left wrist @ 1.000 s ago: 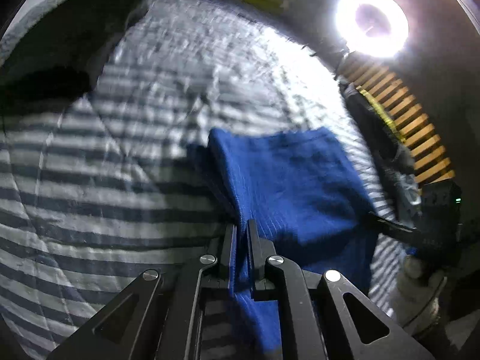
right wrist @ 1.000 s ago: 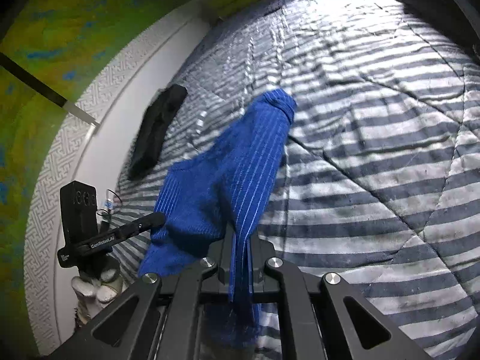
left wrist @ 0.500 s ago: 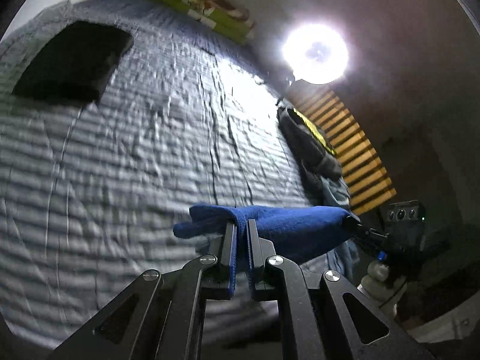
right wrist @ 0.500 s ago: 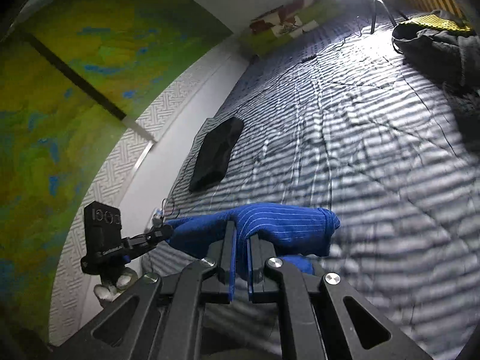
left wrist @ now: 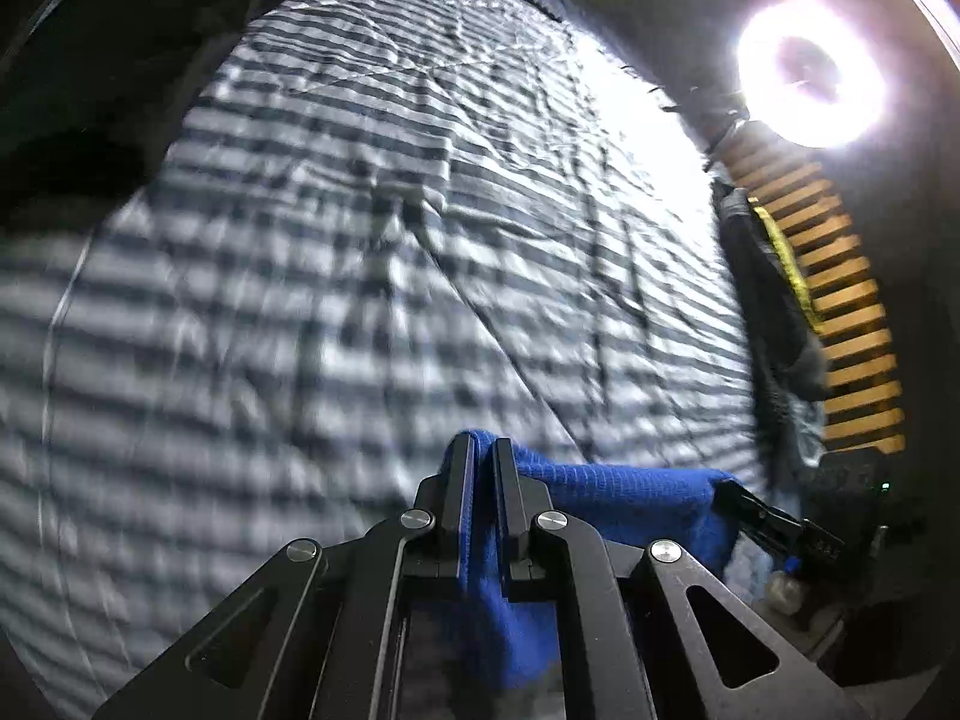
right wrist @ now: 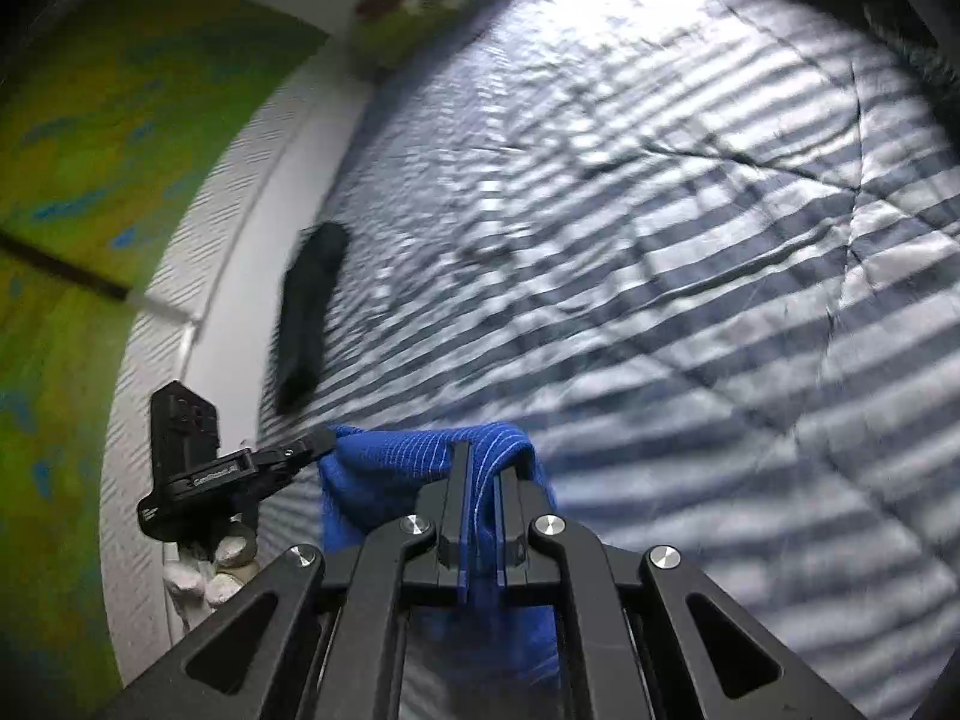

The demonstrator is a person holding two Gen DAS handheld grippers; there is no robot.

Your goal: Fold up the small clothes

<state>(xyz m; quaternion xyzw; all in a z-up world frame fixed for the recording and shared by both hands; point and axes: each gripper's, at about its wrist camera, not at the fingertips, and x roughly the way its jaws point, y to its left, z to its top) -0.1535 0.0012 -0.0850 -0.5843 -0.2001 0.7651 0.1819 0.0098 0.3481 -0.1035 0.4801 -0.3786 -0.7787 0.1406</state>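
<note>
The left gripper [left wrist: 478,468] is closed on one end of a blue cloth [left wrist: 624,498], and the right gripper [right wrist: 483,474] is closed on the other end, so the cloth hangs stretched between them in the air above the striped bedcover [right wrist: 690,240]. It does not touch the bed. Each gripper pinches only a narrow bunch of fabric near the edge. The views are blurred, which suggests fast motion, so one end could probably slip out of the jaws, and the cloth would then fall in a heap. If the two grippers come down unevenly, the cloth may land with wrinkles or twisted, and the fold would be crooked. A dark garment [right wrist: 306,324] lies well apart near the wall.
</note>
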